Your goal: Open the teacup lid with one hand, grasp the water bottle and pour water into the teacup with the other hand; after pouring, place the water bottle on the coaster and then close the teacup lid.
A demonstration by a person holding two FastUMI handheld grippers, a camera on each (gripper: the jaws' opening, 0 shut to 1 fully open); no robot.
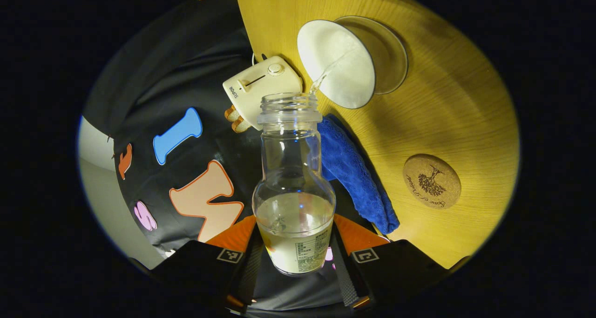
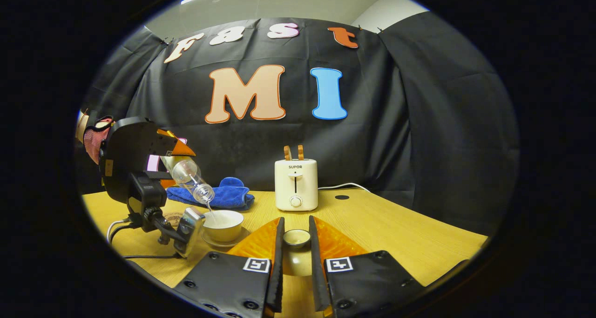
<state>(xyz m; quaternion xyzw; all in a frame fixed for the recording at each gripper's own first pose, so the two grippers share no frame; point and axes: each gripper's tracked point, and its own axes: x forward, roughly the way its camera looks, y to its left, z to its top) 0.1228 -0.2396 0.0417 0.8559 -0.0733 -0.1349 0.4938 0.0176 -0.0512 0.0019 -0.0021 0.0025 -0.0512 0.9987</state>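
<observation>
In the left gripper view, we see the left gripper (image 1: pixel 296 250) closed on the lower body of the water bottle (image 1: pixel 294 201), one finger on each side of the glass. The long axis of the bottle runs from the fingers toward 12 o'clock, and its open mouth is just beside the rim of the teacup (image 1: pixel 336 63), which lies at about 1 o'clock from the mouth. A thin stream of water goes from the mouth into the cup, and some water is left in the bottle. The coaster (image 1: pixel 431 181) lies on the table (image 1: pixel 465 122) at about 3 o'clock from the bottle, well apart from the cup, so we judge that the next move is a swing to that side. A blue cloth (image 1: pixel 354 178) lies between the bottle and the coaster. In the right gripper view, the right gripper (image 2: pixel 296 243) holds the teacup lid (image 2: pixel 296 237) between its fingers, which are only narrowly apart and seem to press on it from both sides. From these fingers the teacup (image 2: pixel 223 225) stands at about 10 o'clock, near, with the tilted water bottle (image 2: pixel 191 178) over it. A toaster (image 2: pixel 296 184) stands at 12 o'clock, farther back.
</observation>
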